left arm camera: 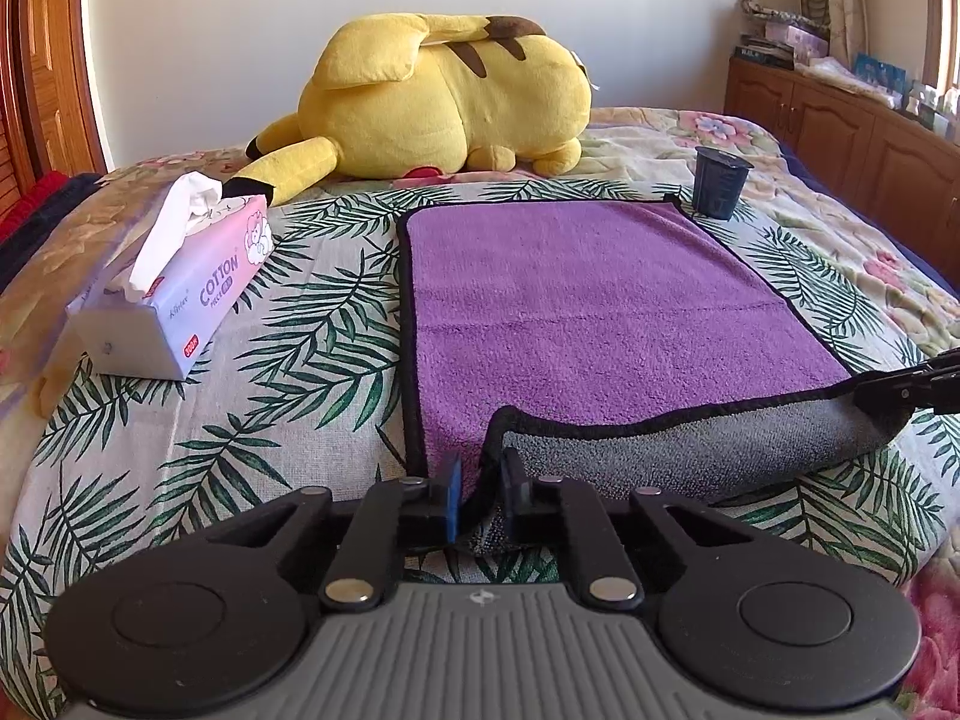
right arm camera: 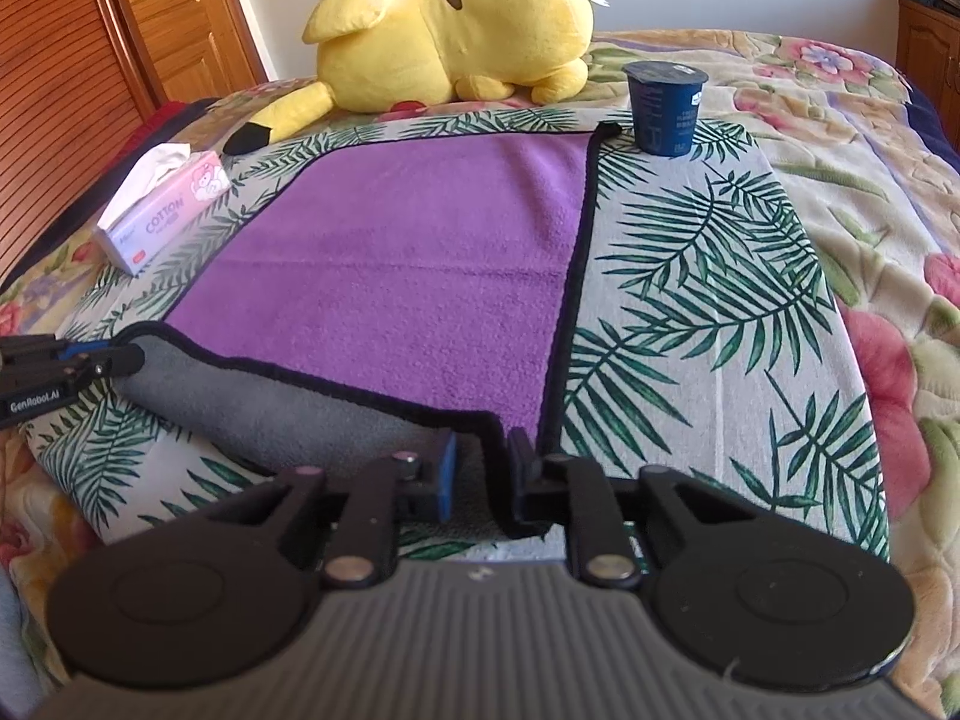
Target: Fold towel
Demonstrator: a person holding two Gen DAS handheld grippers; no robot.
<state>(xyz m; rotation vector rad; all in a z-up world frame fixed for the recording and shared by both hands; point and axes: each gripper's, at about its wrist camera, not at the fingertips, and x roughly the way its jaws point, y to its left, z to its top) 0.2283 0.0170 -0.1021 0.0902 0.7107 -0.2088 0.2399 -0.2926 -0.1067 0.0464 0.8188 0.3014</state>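
Note:
A purple towel (left arm camera: 588, 300) with black trim and a grey underside lies flat on the bed; it also shows in the right wrist view (right arm camera: 408, 264). Its near edge is lifted and turned over, grey side (left arm camera: 690, 450) up. My left gripper (left arm camera: 480, 498) is shut on the towel's near left corner. My right gripper (right arm camera: 480, 474) is shut on the near right corner. Each gripper shows in the other's view, the right one (left arm camera: 888, 387) and the left one (right arm camera: 90, 360), both pinching the raised edge.
A yellow plush toy (left arm camera: 444, 96) lies beyond the towel. A tissue pack (left arm camera: 180, 282) sits to the left. A dark blue cup (left arm camera: 720, 183) stands at the towel's far right corner. A wooden cabinet (left arm camera: 840, 138) runs along the right.

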